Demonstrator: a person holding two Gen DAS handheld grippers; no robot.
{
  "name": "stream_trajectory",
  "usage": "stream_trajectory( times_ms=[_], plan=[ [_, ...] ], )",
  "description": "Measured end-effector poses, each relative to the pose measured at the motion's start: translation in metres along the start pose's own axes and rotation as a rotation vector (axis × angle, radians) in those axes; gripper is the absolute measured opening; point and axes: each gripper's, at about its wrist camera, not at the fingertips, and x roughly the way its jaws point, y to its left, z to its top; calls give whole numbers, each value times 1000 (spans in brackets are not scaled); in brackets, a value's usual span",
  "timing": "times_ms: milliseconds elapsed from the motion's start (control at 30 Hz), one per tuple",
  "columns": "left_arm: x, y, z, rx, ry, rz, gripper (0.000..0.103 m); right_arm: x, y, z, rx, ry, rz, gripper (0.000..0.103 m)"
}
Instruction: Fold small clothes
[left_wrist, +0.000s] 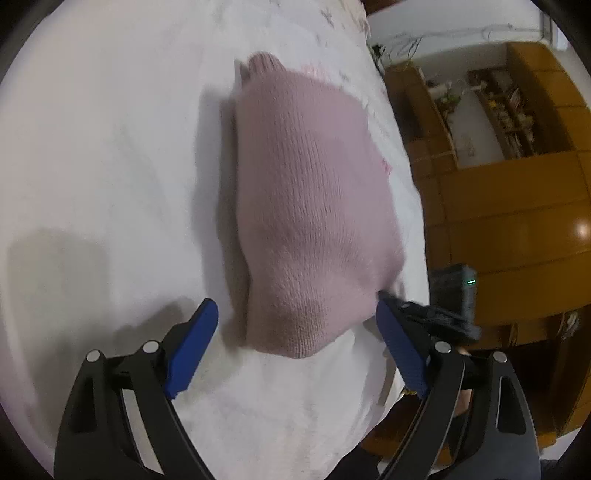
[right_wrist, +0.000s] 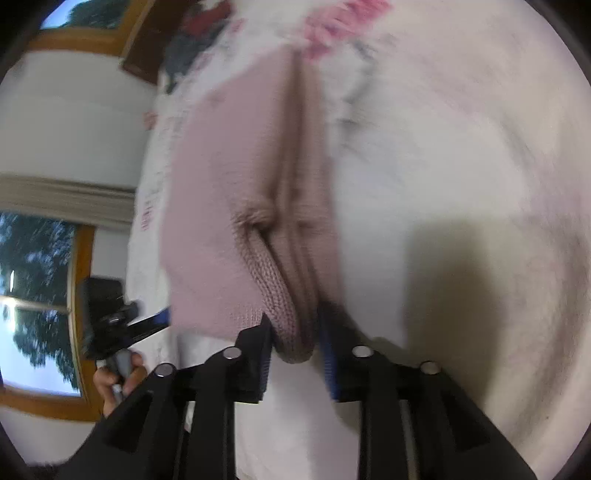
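Note:
A pink knit sweater (left_wrist: 306, 192) lies folded into a long bundle on a white bedspread (left_wrist: 110, 166). In the left wrist view my left gripper (left_wrist: 295, 306) is open, its blue pads (left_wrist: 195, 350) straddling the sweater's near end without gripping it. My right gripper (left_wrist: 443, 306) comes in from the right at the sweater's near right corner. In the right wrist view the right gripper (right_wrist: 295, 325) is shut on a thick folded edge of the sweater (right_wrist: 221, 221), with knit layers bunched between its fingers. The left gripper (right_wrist: 147, 325) shows at the left, held by a hand (right_wrist: 118, 376).
The bed's edge (left_wrist: 406, 184) runs along the right, just past the sweater. Beyond it stand wooden cabinets and shelves (left_wrist: 509, 192). A floral print with a pink patch (right_wrist: 340, 26) marks the bedspread's far end. A wood-framed window (right_wrist: 37, 295) is at the left.

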Motion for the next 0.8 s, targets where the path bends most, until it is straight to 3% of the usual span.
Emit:
stream_trajectory(
  times_ms=[167, 300, 567, 800],
  plan=[
    [21, 14, 6, -32, 41, -18, 87, -26, 4, 20, 4, -70, 64, 72],
    [25, 22, 7, -66, 31, -111, 87, -32, -2, 52, 53, -111, 108, 90],
    [33, 25, -1, -55, 44, -184, 87, -8, -30, 118, 161, -70, 205, 91],
    [38, 32, 0, -91, 24, -242, 87, 13, -26, 136, 126, -6, 226, 90]
  ],
)
